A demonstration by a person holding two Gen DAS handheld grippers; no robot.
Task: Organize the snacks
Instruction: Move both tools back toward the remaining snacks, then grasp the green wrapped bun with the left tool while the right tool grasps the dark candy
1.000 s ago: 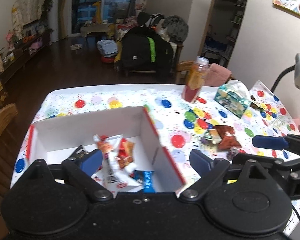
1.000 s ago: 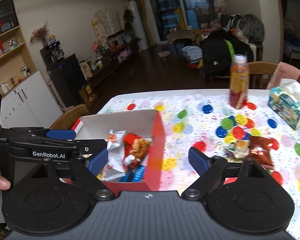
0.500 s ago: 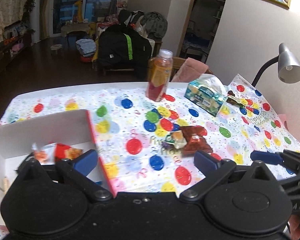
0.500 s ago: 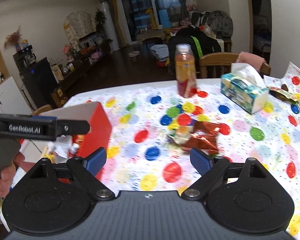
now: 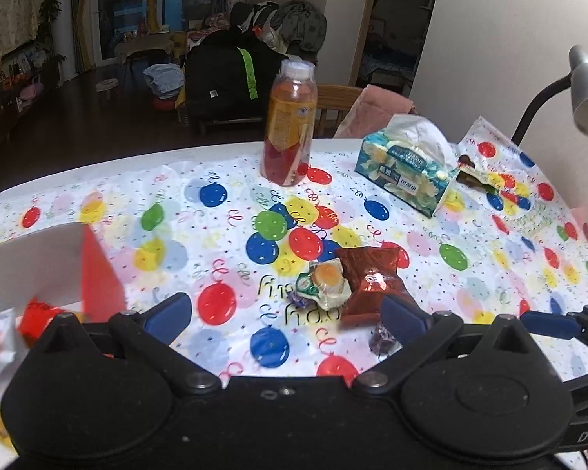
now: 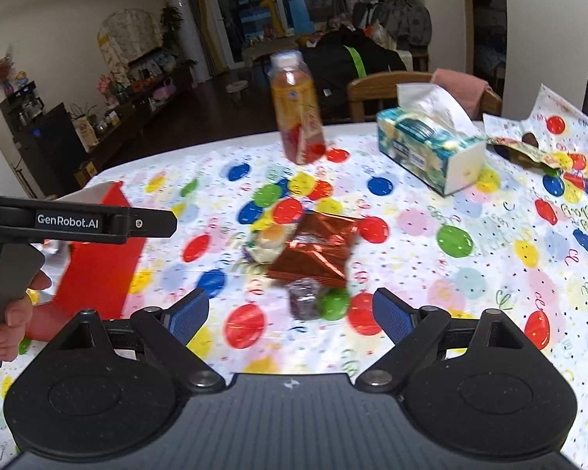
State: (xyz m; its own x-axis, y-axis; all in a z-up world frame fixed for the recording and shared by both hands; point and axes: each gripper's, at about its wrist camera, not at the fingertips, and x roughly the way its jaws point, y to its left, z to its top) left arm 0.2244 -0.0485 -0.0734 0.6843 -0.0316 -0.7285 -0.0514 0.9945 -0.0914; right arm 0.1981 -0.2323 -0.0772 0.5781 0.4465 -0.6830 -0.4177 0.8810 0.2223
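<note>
Box (image 5: 98, 274): far left on the worktop (image 5: 470, 235), some snacks already inside.
Left tongs (image 5: 286, 315): spread wide, empty, hovering.
Snacks: jelly cup (image 5: 327, 280), red packet (image 5: 372, 274) and dark candy (image 6: 303, 297) lie touching, mid-worktop.
Right tongs (image 6: 290, 313): spread, empty, candy just ahead between the tips.
Tip: drop straight down, straddle one piece only, pinch gently.

Balloon-print tablecloth (image 5: 223, 211) covers the table. A juice bottle (image 5: 290, 125) stands upright near the far edge, tissue box (image 5: 405, 170) off to its right with a tissue poking out. Grey desk lamp (image 5: 586, 92) at the far right. Wooden chair (image 6: 384, 86) behind the table, black bag (image 5: 227, 74) on the floor beyond.
</note>
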